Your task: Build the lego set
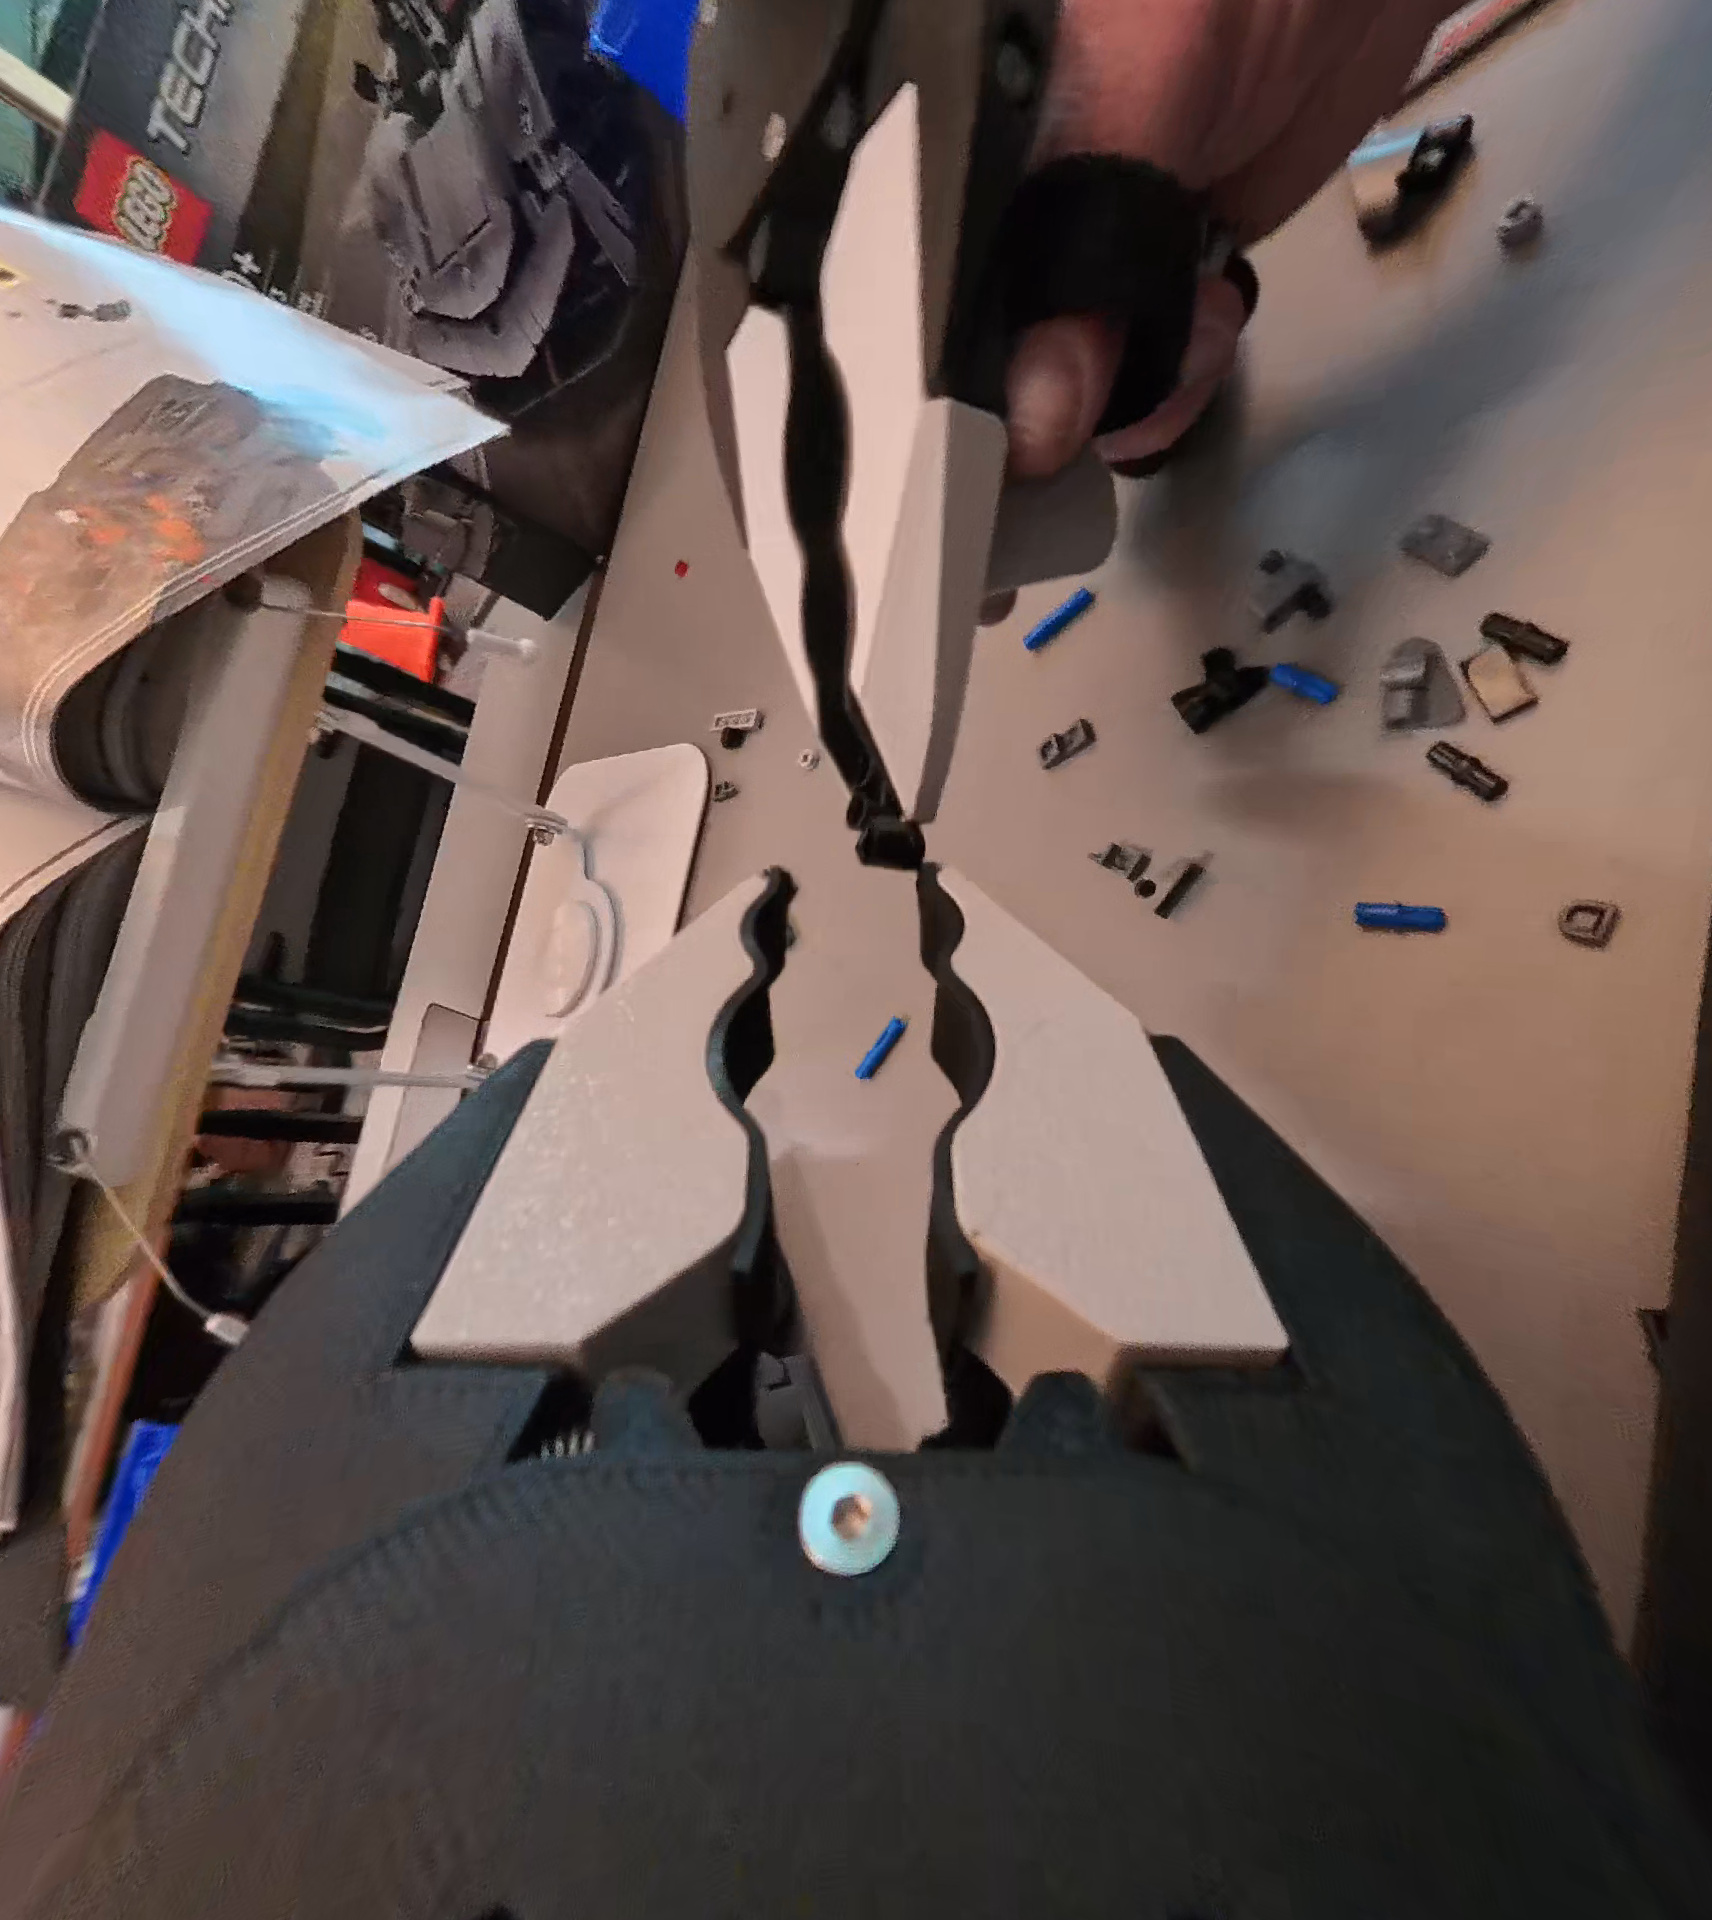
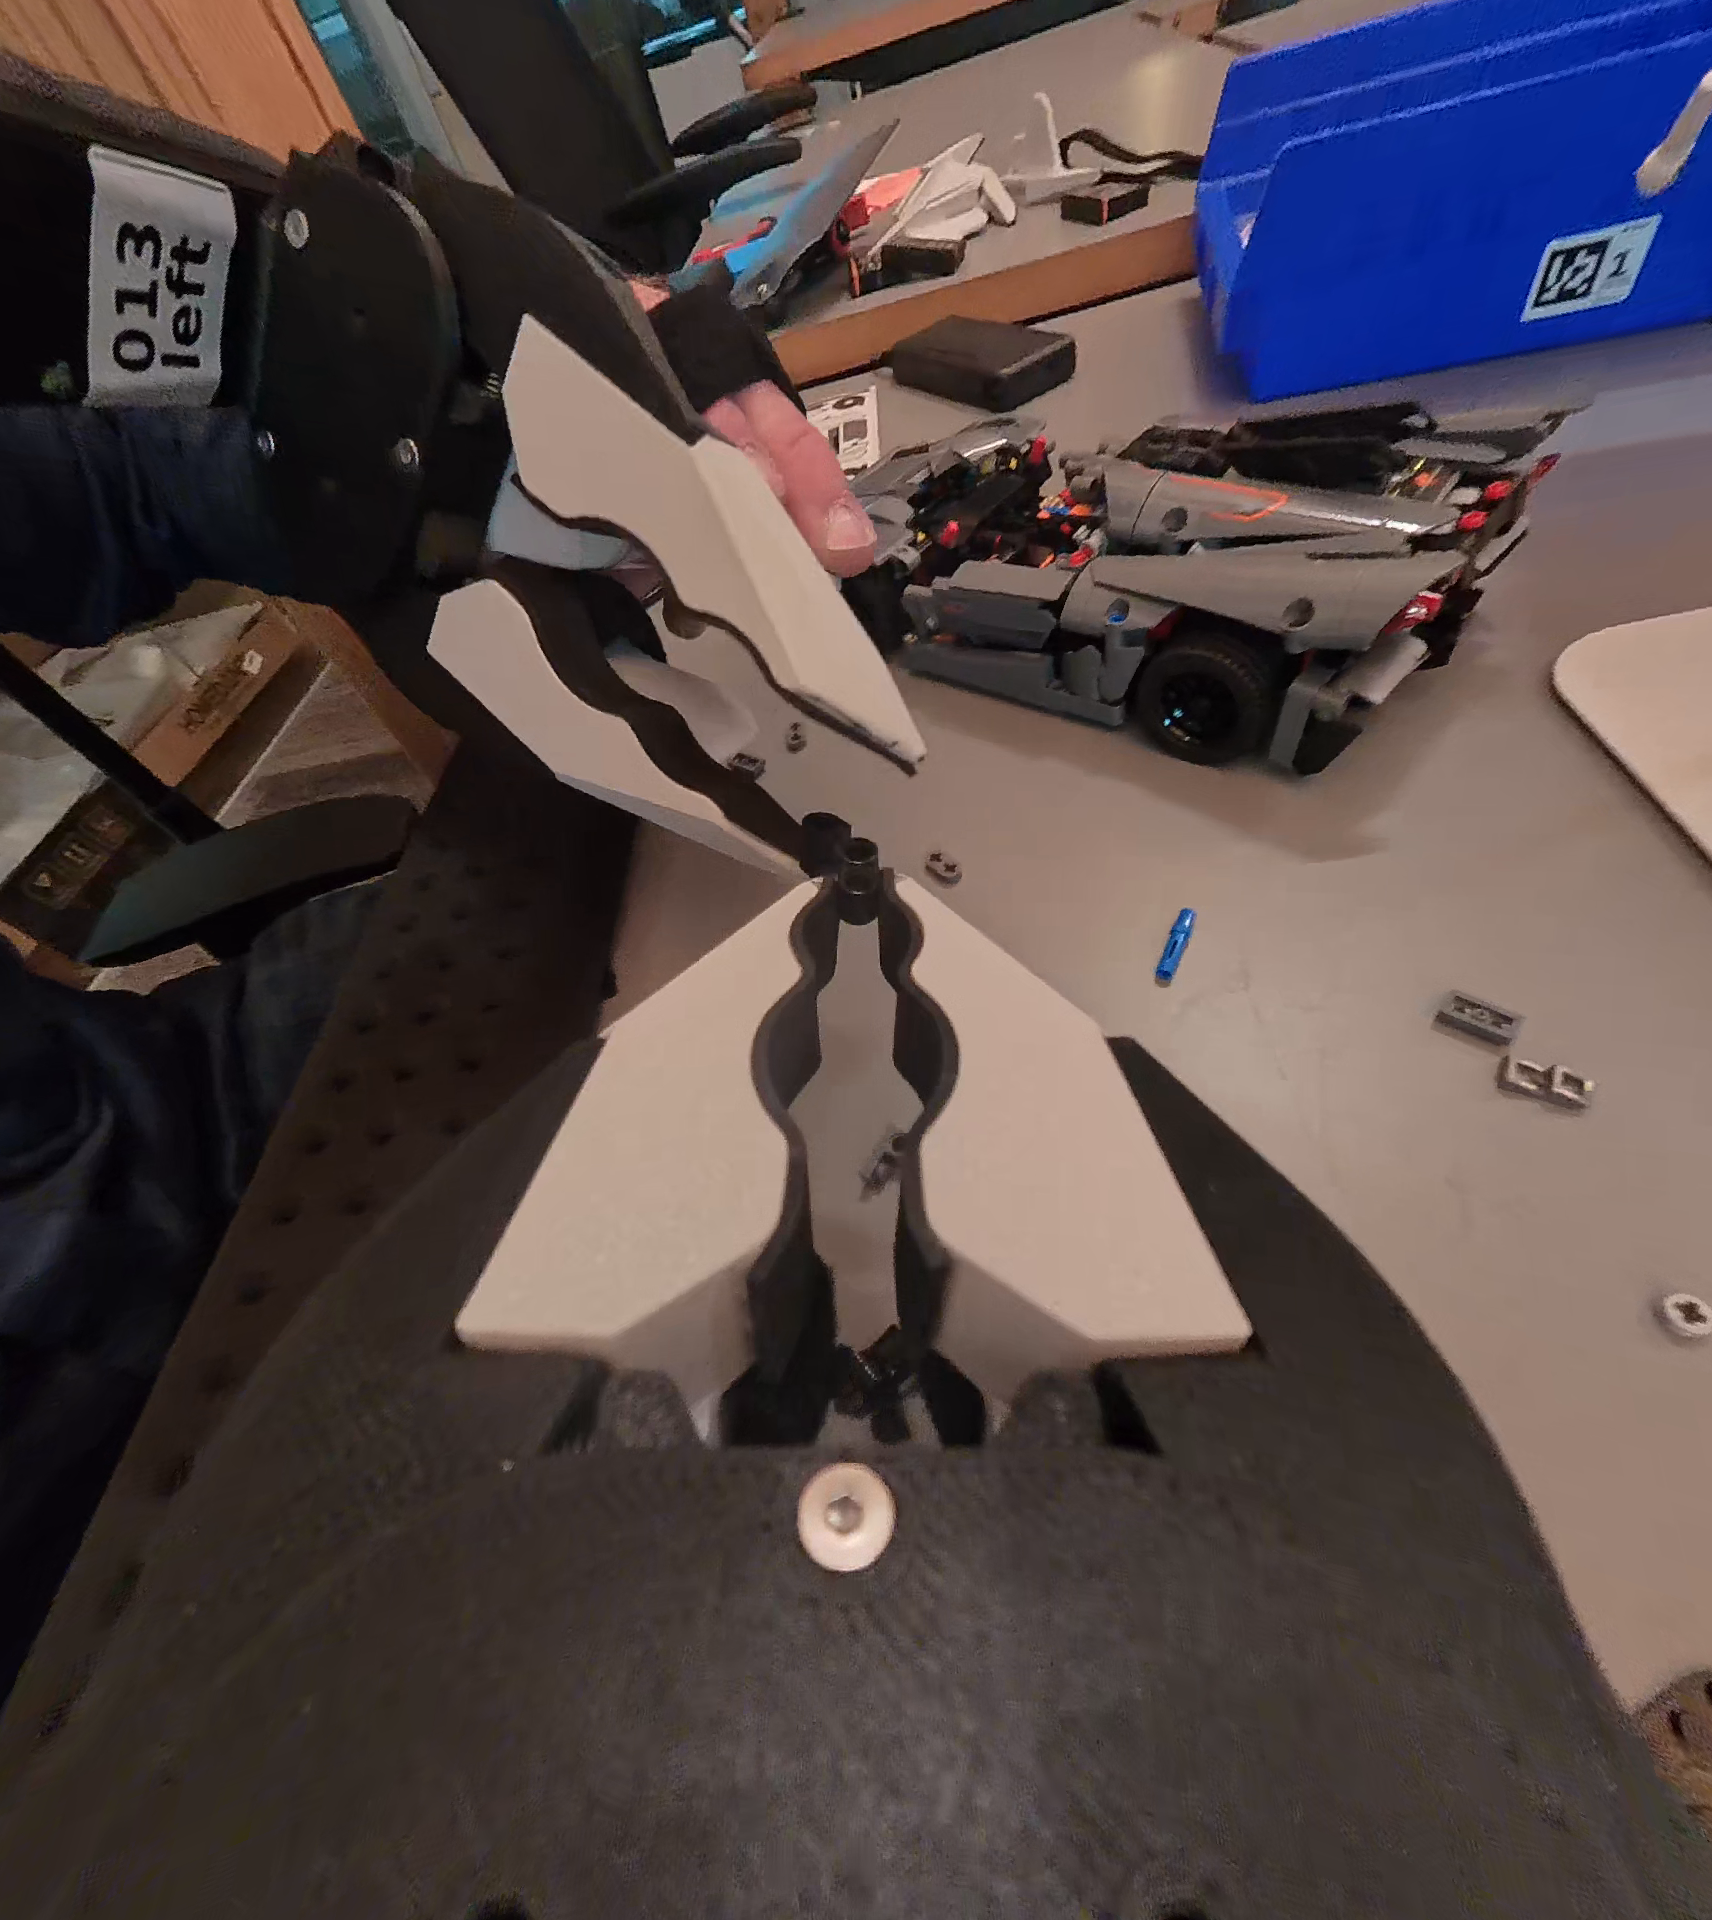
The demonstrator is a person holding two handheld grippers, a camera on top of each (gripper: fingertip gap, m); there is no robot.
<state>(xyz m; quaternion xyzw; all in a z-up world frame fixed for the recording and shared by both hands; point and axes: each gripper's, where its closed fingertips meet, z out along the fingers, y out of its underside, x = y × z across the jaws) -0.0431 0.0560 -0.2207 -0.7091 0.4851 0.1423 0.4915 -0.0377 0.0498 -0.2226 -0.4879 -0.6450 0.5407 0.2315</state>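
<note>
A small black piece [image 2: 854,881] sits at centre frame in the right wrist view, clamped at the tips of the right gripper [image 2: 857,899], whose jaws are closed on it. The left gripper [image 1: 854,883] meets it from the upper left of that view, jaws apart, one tip touching the piece. Behind, at right of centre, the grey car [image 2: 1216,582] stands on the worktop [image 2: 1351,1195]. Loose blue pins [image 1: 1399,915] and dark bits [image 1: 1216,689] lie scattered at right in the left wrist view.
</note>
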